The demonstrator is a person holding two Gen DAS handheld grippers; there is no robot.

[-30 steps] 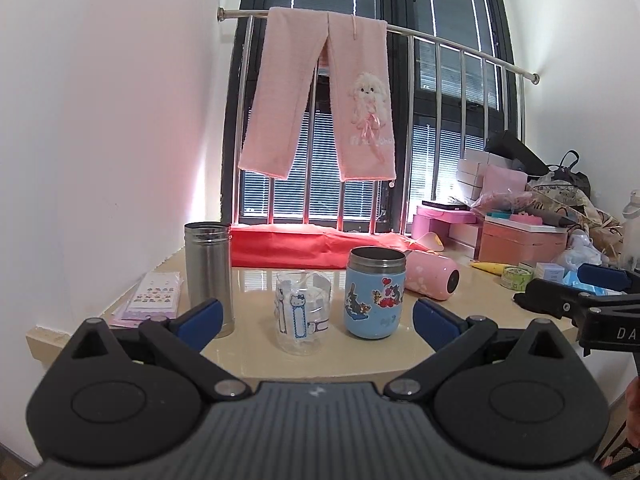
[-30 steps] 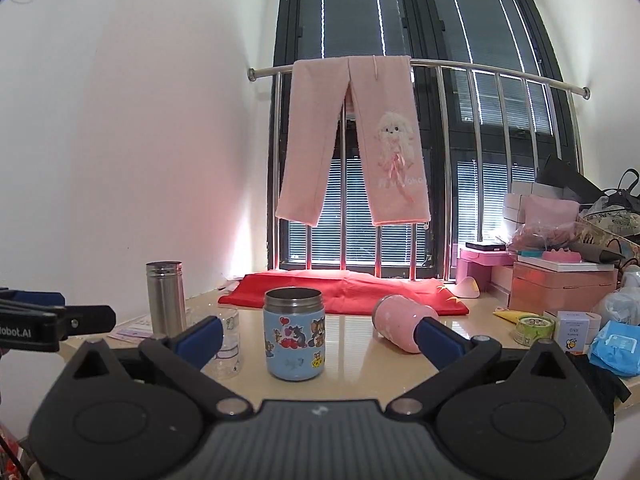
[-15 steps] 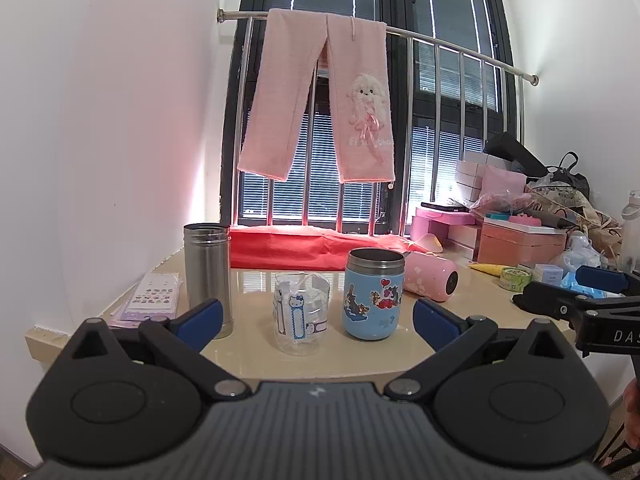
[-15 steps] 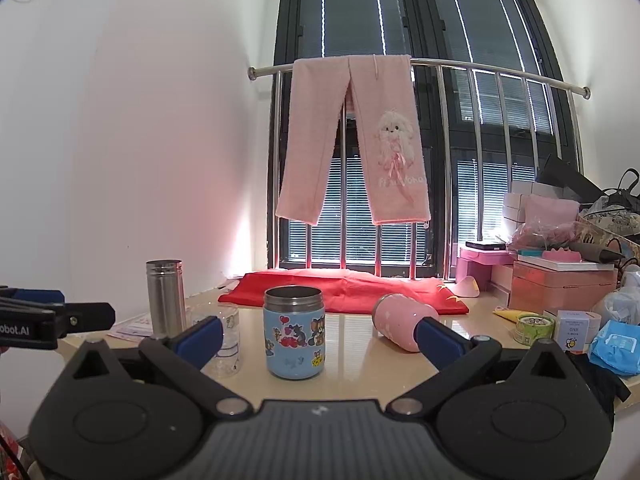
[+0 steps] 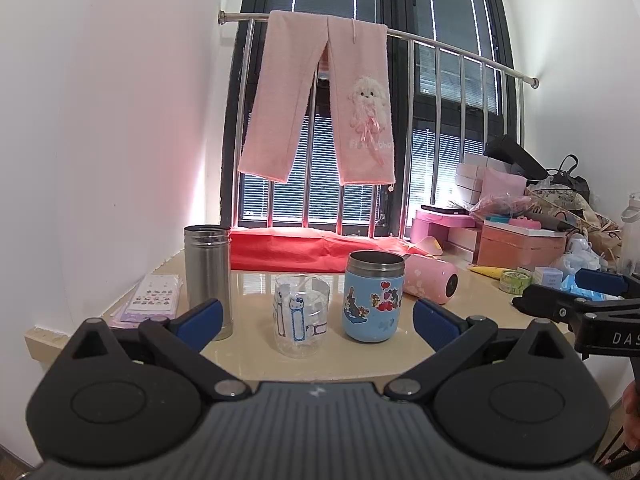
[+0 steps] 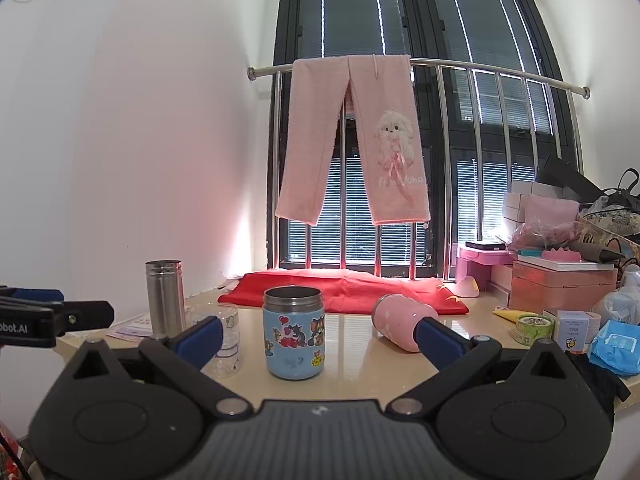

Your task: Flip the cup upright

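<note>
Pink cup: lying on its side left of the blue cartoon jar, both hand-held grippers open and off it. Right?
Wrong side. The pink cup lies tipped over to the right of the blue cartoon jar, as the right wrist view shows. The left hand-held gripper and right hand-held gripper are open and off it.

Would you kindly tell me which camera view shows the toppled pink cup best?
The left wrist view: the pink cup lies unobstructed, its whole side and dark end visible. In the right wrist view, that claw's blue right finger covers part of the cup.

Bright backlight through the window (image 6: 400, 160), tabletop (image 5: 360, 356) glare, fisheye-bent edges, sharp focus
</note>
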